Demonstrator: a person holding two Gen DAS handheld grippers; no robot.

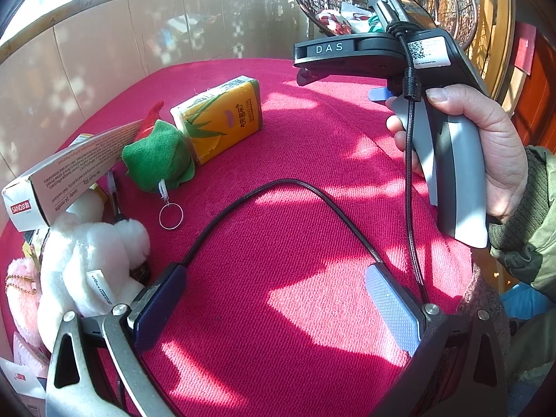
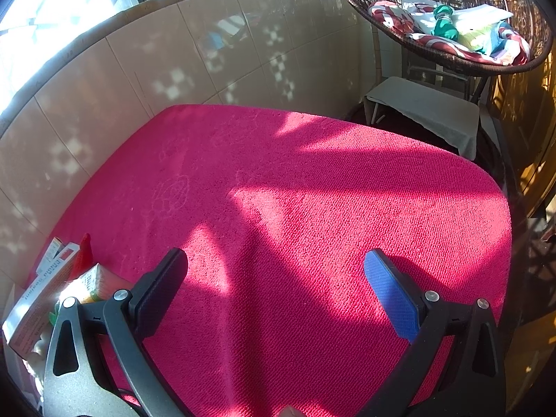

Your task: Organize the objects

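Left wrist view, at 9 o'clock: pink plush [image 1: 21,295], cut off by frame edge; white plush toy [image 1: 93,253] with small tag, lettering unreadable. Above, long carton [image 1: 69,170] marked "SANOS", fine print too small to read. Green plush keychain [image 1: 158,154] with ring, touching yellow tissue pack [image 1: 222,118]; Chinese characters legible, not transcribed. Red item behind, mostly hidden. All on pink mat [image 1: 278,243].

Left gripper [image 1: 274,299]: fingers spread wide, nothing between. Black cable [image 1: 278,187] arching across.

At 2 o'clock: right gripper [image 2: 276,286], body marked "DAS", QR label; spread wide, nothing held, gripped by right hand [image 1: 493,153].
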